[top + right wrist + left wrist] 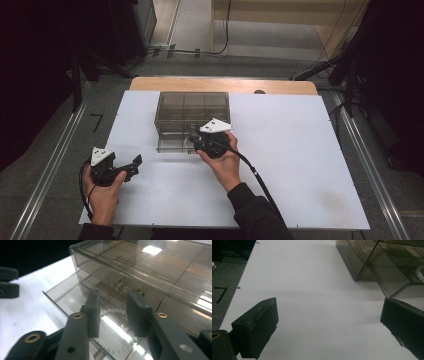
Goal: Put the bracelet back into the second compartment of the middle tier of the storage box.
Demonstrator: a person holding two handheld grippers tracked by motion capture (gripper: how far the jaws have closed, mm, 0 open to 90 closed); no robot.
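Left gripper [131, 167] low over the bench [300, 165], jaws wide, nothing between them; hand rests at the near-left edge. To its right, the smoked clear drawer box [192, 120]. Right gripper [111, 312] sits over the pulled-out drawer, jaws partly open, straddling a white bead bracelet [112, 311] beneath. Step appears to be picking the bracelet; next: lower, then close.

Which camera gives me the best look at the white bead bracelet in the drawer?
The right gripper view: the white bead bracelet curves through the open smoky clear plastic drawer, between the tool's jaws. The left gripper view catches a few beads at its edge; the high view is too distant to tell.
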